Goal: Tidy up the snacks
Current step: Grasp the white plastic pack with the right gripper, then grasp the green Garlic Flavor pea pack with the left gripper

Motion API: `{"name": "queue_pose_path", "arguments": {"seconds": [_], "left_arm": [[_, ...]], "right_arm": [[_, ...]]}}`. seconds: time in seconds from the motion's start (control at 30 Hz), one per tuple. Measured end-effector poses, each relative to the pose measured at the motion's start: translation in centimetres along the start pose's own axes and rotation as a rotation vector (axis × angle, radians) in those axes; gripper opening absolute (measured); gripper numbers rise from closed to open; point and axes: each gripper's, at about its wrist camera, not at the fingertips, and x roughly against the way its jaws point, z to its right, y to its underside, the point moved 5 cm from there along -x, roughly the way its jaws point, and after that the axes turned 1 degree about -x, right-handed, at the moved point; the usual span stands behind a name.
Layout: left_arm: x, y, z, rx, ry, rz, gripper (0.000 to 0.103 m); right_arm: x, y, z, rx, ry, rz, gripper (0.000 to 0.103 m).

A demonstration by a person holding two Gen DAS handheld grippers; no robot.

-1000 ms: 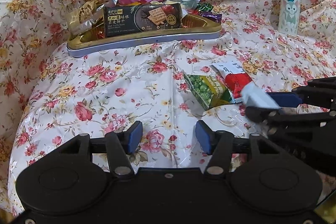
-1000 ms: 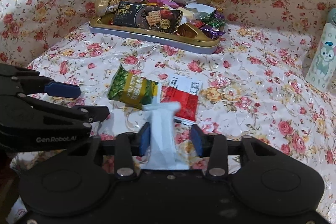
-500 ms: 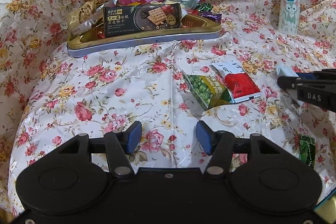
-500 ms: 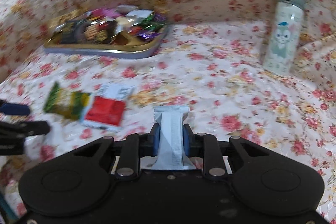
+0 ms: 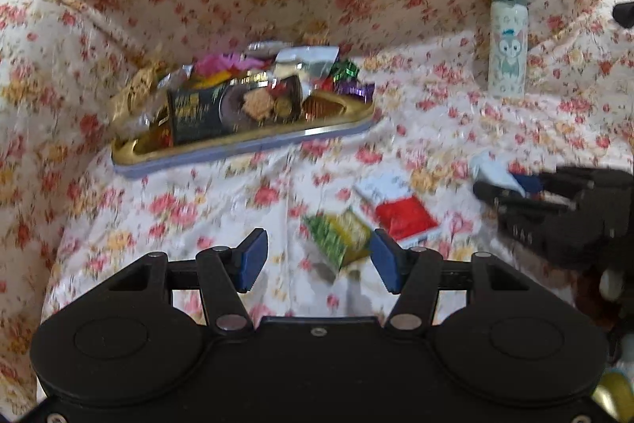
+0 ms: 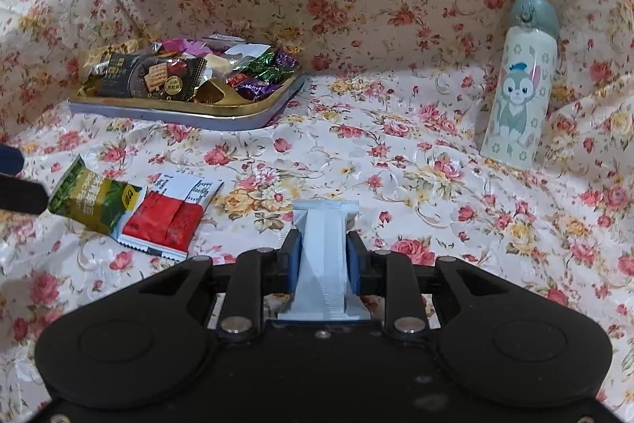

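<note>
Jaws grip pale-blue packet (image 6: 324, 248); gold tray (image 6: 222, 115) holds assorted snacks.

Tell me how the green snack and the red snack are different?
The green packet has yellow writing; the red packet has a white end. The green packet's edge lies over the red packet's. The green packet lies nearer the left gripper. Both lie flat on the flowery cloth, outside the tray.

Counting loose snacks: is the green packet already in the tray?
No, the green packet lies on the floral cloth beside the red packet, apart from the tray.
</note>
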Motion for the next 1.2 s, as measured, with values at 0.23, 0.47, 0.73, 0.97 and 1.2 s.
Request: {"name": "queue_pose_path", "arguments": {"seconds": [0.23,0.47,0.73,0.97,1.2], "left_arm": [[-2.4,-2.5,-0.3,0.034,-0.060,0.004,0.062],[-4.8,-1.8,-2.1,0.086,-0.113,-0.086,0.062],[-3.5,0.8,-2.8,0.071,-0.098,-0.133,0.062],[-2.7,2.7,-2.7,0.048,-0.093,-0.159,0.062],[-0.3,1.6,-3.4,0.141,-0.031,-0.110,0.062]], "right_arm": [[0.0,0.1,-0.6,0.035,0.028,0.001,0.026],[0.0,0.1,-0.4,0.031,0.025,0.001,0.026],[0.0,0.1,-0.4,0.028,0.021,0.001,0.026],[0.0,0.1,-0.4,0.033,0.025,0.001,0.026],[-0.1,0.1,-0.5,0.038,0.026,0.002,0.027]]}}
